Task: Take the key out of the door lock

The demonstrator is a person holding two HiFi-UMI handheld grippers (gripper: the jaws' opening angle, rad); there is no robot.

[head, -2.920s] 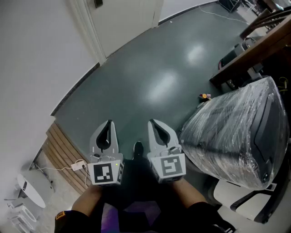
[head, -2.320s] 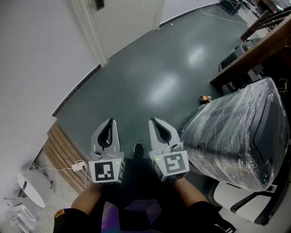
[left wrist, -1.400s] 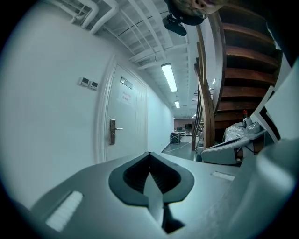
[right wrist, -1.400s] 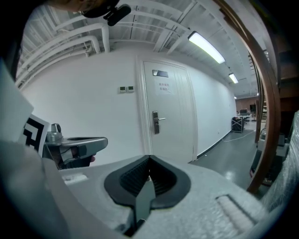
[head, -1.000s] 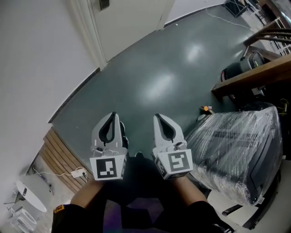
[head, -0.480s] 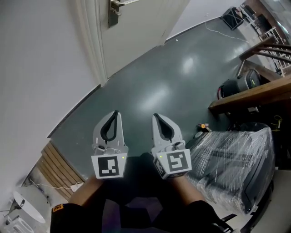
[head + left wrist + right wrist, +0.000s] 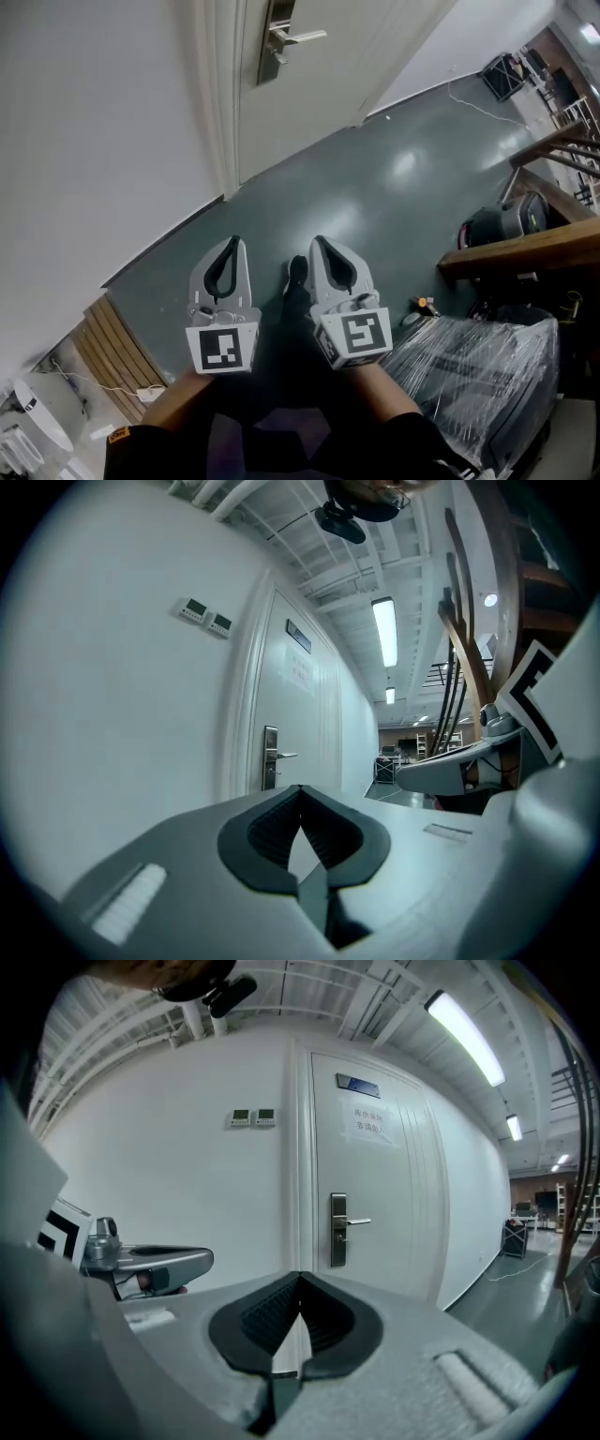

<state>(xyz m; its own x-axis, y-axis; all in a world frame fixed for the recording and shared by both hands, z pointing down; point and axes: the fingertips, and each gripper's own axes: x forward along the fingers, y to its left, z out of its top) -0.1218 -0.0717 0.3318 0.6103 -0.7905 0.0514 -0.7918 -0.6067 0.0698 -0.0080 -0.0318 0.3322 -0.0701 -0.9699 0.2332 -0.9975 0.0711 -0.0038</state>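
Plastic-wrapped bundle (image 7: pixel 480 361) sits on the dark green floor (image 7: pixel 375 206)

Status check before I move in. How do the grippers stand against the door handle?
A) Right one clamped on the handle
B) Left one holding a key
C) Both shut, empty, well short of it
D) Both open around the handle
C: the left gripper and right gripper each have their jaws together with nothing between them, and the handle is far ahead, untouched.
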